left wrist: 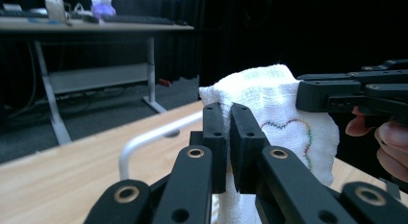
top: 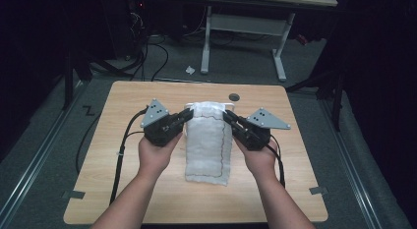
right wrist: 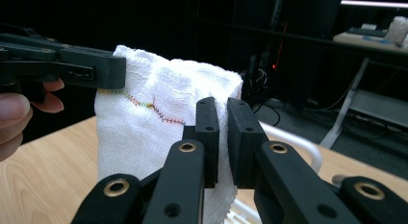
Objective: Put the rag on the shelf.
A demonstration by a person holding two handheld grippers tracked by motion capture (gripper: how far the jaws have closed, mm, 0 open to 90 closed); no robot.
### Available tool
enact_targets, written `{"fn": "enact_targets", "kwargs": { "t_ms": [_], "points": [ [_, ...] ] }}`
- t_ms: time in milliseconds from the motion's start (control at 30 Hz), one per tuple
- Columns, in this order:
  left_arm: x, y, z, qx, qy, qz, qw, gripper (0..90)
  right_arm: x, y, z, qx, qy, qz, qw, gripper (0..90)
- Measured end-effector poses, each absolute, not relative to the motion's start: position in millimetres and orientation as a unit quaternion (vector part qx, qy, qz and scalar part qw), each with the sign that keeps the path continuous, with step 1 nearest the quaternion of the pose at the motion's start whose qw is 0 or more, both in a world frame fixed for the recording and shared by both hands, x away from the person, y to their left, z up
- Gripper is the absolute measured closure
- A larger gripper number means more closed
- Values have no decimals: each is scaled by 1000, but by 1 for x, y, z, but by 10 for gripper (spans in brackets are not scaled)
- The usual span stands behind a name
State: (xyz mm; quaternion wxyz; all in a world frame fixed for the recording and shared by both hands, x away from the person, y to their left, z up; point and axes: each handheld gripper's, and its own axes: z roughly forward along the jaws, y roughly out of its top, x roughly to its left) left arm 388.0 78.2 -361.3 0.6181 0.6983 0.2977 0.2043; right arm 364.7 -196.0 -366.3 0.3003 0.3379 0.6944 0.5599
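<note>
Two tools, left tool (top: pixel 188 116) and right tool (top: pixel 227 116), each pinch a top corner of the white cloth (top: pixel 209 143) (hanging above the counter (top: pixel 123 189)).

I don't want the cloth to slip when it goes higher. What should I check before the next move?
1. Left gripper pinches a top corner of the white cloth: ok, jaws shut on the fabric.
2. Right gripper pinches the other top corner: ok, jaws shut on the fabric.
3. Top edge level between the two grips: ok, both sit at about the same height in the high view.
4. Lower edge off the table: cannot tell; the cloth hangs down towards the person.
5. White wire rack behind the cloth is free of it: cannot tell.
6. Cables away from the cloth: ok.
</note>
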Motion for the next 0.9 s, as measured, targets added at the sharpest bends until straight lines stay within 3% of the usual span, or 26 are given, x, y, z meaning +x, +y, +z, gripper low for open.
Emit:
{"fn": "enact_targets", "kwargs": {
  "t_ms": [367,900],
  "points": [
    [392,77,-323,693,272,233,626,863,370,-200,-330,325,681,568,328,843],
    [402,69,-299,691,263,246,627,865,378,-206,-309,329,665,579,338,844]
  ]
}}
